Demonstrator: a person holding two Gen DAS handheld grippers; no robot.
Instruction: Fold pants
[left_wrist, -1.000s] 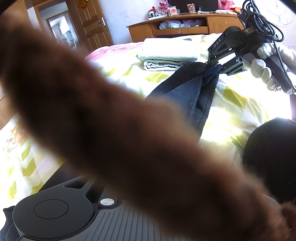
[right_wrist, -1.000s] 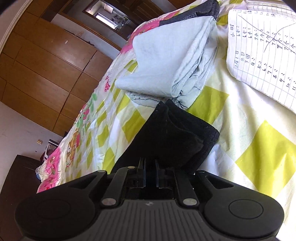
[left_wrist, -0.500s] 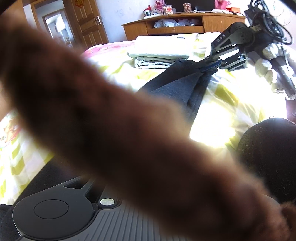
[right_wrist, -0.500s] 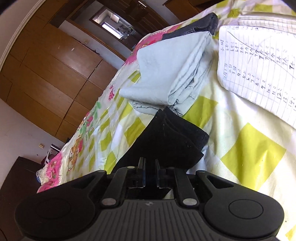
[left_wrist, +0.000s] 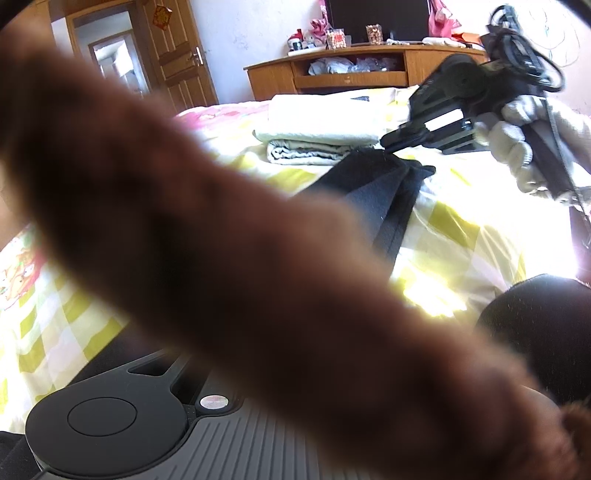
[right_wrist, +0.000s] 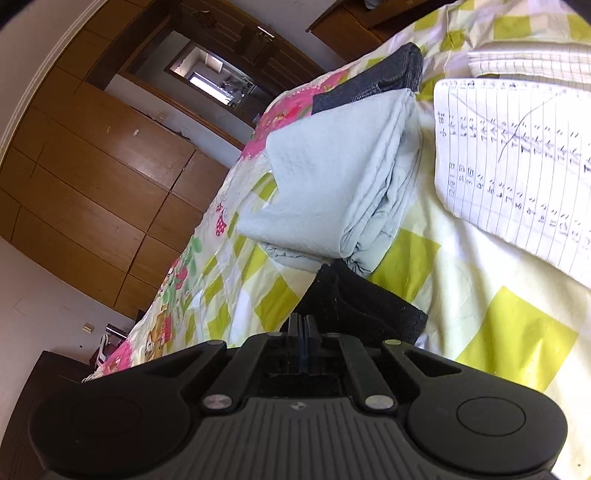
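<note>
Dark navy pants (left_wrist: 384, 199) lie stretched across the yellow-checked bed, bunched lengthwise. My right gripper (left_wrist: 388, 142) is shut on the far end of the pants (right_wrist: 354, 302), and in the right wrist view its fingers (right_wrist: 303, 332) stand pressed together on the dark cloth. A blurred brown furry sleeve (left_wrist: 221, 236) crosses the left wrist view and hides my left gripper's fingers, so I cannot see what they hold.
A stack of folded pale garments (left_wrist: 317, 129) lies just beyond the pants; it also shows in the right wrist view (right_wrist: 340, 188). A handwritten lined sheet (right_wrist: 517, 162) lies on the bed. A wooden cabinet (left_wrist: 351, 74) and a door stand behind.
My right gripper has carried the pants end further toward the folded pale stack and lower to the bed. The sleeve still blocks the left view.
</note>
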